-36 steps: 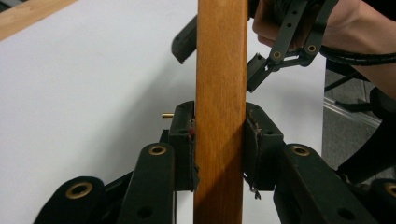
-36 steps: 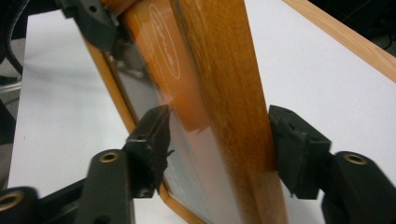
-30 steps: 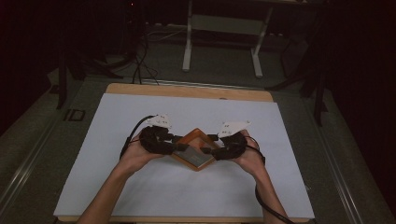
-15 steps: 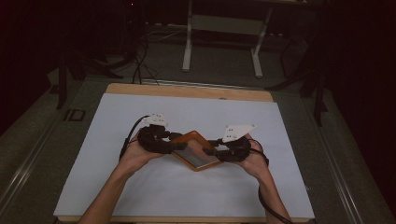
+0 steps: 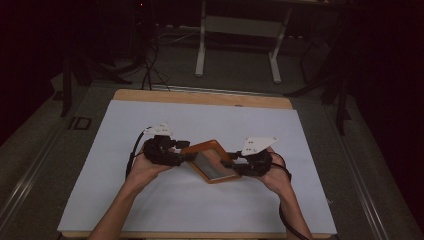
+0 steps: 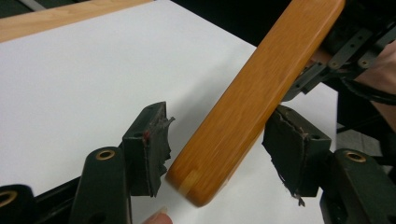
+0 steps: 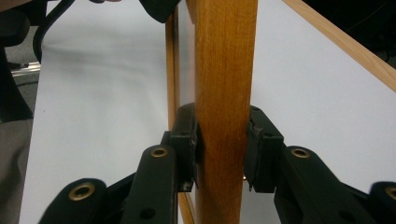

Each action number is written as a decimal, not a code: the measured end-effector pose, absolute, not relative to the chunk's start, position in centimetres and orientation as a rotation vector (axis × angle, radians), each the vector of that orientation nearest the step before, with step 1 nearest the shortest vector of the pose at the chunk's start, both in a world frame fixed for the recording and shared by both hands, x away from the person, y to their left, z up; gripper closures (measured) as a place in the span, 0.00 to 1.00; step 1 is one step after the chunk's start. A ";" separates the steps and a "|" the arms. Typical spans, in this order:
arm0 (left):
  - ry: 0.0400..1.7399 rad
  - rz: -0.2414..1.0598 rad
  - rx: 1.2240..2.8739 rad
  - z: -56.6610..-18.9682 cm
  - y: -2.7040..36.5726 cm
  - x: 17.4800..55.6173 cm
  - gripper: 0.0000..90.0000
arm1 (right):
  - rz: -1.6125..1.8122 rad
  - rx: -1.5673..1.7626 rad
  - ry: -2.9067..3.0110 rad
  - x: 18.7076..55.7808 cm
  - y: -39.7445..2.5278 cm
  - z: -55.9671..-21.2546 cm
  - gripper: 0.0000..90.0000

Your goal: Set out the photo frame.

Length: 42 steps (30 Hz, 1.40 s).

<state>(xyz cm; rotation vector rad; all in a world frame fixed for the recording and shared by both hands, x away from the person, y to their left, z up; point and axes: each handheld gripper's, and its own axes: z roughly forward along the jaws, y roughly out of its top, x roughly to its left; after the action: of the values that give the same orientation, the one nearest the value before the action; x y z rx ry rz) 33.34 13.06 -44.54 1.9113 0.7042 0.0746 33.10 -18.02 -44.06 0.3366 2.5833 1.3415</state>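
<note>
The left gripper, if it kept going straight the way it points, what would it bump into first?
Probably the wooden frame. The left gripper is open, with the frame's edge slanting between its jaws, so it would likely meet that wood first; depth is unclear.

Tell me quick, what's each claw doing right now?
Left claw: open, jaws either side of the wooden frame, not clamping.
Right claw: shut on the wooden frame.

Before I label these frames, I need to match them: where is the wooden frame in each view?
High view: wooden frame at table centre, between the left gripper and right gripper.
Left gripper view: frame edge slants between open jaws, upper right to bottom centre.
Right gripper view: frame edge stands upright, clamped at centre.
Shared landmark: white sheet.
</note>
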 end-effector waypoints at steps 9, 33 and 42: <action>0.737 0.072 1.861 -46.4 13.2 33.1 0.37 | 1.371 0.374 2.548 32.5 -18.8 -44.6 0.76; 0.714 0.036 1.863 -50.6 8.9 32.9 0.34 | 1.392 0.422 2.528 32.2 -20.1 -45.3 0.76; 0.722 0.041 1.857 -50.9 8.3 32.6 0.43 | 1.403 0.451 2.529 32.3 -20.7 -45.6 0.76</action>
<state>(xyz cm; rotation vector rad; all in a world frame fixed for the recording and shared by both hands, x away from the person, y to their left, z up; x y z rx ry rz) 32.63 8.25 -50.90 1.8568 0.7223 0.0408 32.27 -20.65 -45.56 0.4508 2.5288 1.4026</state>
